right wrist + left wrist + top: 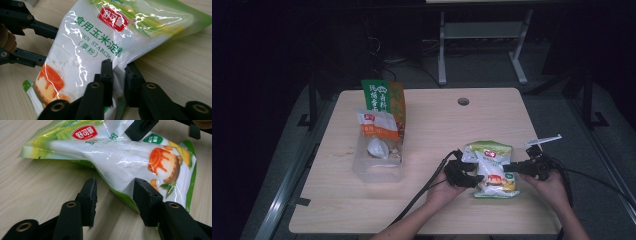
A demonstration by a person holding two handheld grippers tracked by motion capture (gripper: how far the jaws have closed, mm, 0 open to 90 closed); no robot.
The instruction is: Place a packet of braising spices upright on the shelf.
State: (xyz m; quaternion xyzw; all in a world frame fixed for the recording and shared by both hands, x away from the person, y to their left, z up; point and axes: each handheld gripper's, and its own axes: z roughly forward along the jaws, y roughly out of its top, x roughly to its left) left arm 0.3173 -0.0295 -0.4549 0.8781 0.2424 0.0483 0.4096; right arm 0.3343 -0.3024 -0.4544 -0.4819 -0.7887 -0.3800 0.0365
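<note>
Corn starch bag (491, 169) lies flat on the table (432, 125), in the near right part, close to the near edge and some way in from the right edge. Open tabletop stretches to the left of it and beyond it toward the far edge; a cable hole (463, 101) sits near the far edge. Clear plastic bin (378, 159) with packets in it stands well apart on the left, a green-and-orange packet (383, 102) upright at its far end.

Left hand-held gripper (464, 175) sits at the bag's left side, jaws about half open. In the left gripper view one jaw rests against the bag's lower edge, the other stands on bare table, so no pinch on the bag (120, 157). Right hand-held gripper (518, 167) comes in from the bag's right side, jaws narrow and pinching the bag's (100, 45) side edge between the pads.

Bag's long axis runs near to far across the table, tilted slightly. Green top end with the red logo points away from the person; the pudding picture end points toward the near edge. Printed face is up.
</note>
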